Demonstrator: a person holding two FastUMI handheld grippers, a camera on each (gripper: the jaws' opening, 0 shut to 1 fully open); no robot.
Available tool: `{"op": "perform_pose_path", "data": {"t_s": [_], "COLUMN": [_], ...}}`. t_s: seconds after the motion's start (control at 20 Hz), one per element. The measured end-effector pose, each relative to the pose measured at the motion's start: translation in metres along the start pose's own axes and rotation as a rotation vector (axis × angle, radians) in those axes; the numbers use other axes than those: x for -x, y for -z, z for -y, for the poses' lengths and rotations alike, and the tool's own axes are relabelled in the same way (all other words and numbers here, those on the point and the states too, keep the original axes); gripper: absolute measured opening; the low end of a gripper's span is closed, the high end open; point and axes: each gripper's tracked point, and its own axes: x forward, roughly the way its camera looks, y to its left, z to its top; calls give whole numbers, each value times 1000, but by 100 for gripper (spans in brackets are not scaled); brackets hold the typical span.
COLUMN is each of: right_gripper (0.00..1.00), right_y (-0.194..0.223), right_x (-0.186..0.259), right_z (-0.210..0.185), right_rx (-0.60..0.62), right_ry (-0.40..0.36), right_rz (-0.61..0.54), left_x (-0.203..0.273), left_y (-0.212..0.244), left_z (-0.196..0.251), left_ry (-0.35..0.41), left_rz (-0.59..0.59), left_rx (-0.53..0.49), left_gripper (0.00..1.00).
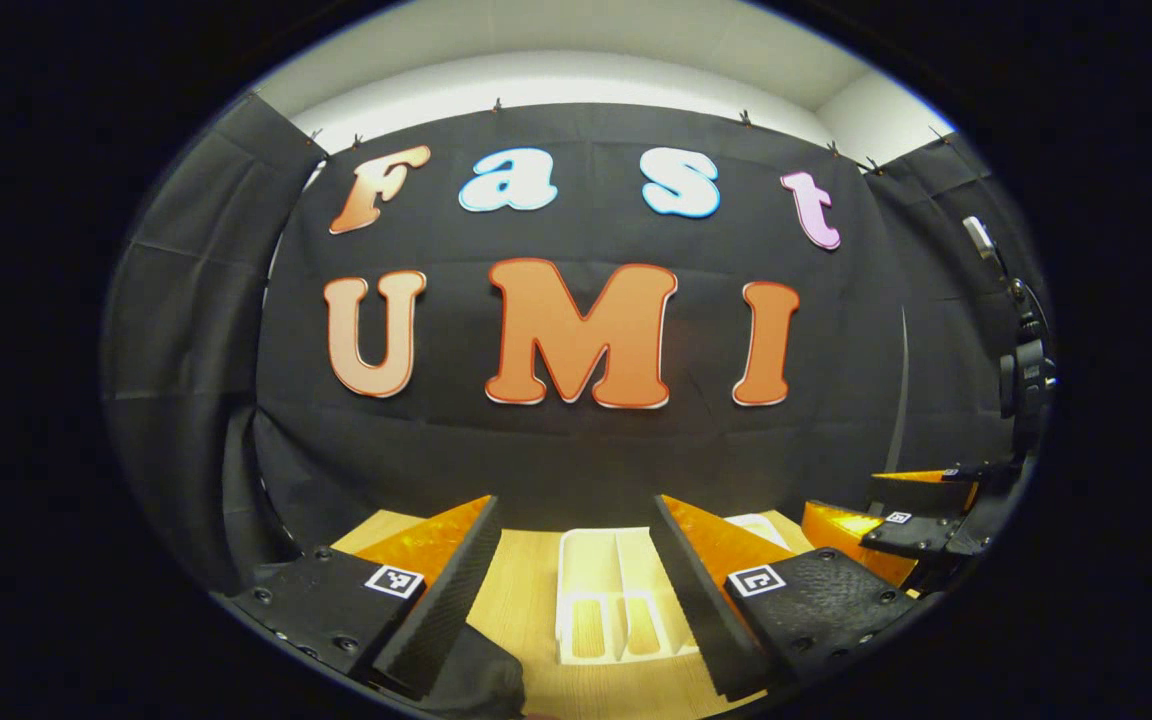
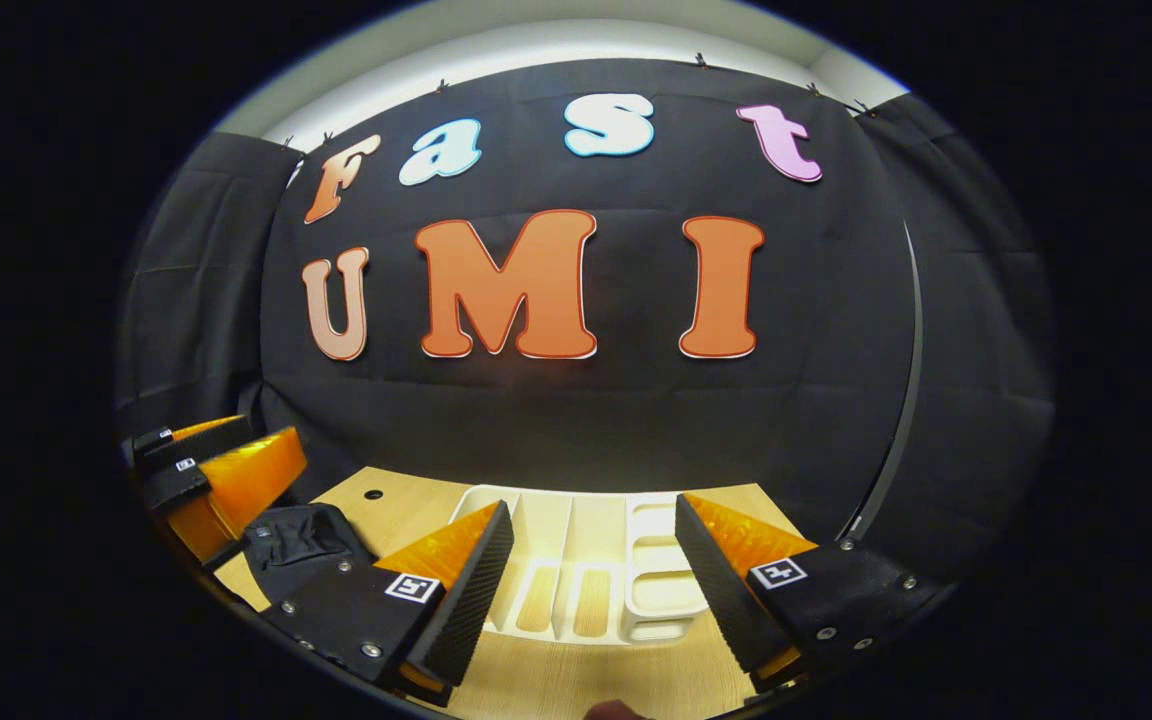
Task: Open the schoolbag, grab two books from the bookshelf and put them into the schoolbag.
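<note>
Black cloth hangs behind a pale wood bench (image 2: 536, 690). A white rack (image 2: 576, 570) sits at 12 o'clock between the right tongs (image 2: 591, 575), spread wide and holding nothing. The left tongs (image 1: 576, 580) gape too. A black bag (image 2: 296, 545) lies at 9 o'clock; it looks soft and floppy, so pinch its zipper tab. I can't see any books.

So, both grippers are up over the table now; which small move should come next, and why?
Probably lower the left gripper toward the black schoolbag, since the bag must be opened first. Both grippers are open and hold nothing, and the right gripper hangs over the white bookshelf, where I can make out no books. The bag lies on the wooden table, left of the shelf.
</note>
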Motion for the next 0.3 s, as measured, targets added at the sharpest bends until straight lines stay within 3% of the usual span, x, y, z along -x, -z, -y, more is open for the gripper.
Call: {"op": "perform_pose_path", "data": {"t_s": [0.3], "right_gripper": [97], "right_y": [5], "right_x": [11], "right_z": [-11], "right_rx": [4], "right_ry": [-13], "right_rz": [22], "left_x": [11], "left_y": [-4], "left_z": [-2], "left_ry": [-25], "left_rz": [43], "left_rx": [-41], "left_gripper": [94]}}
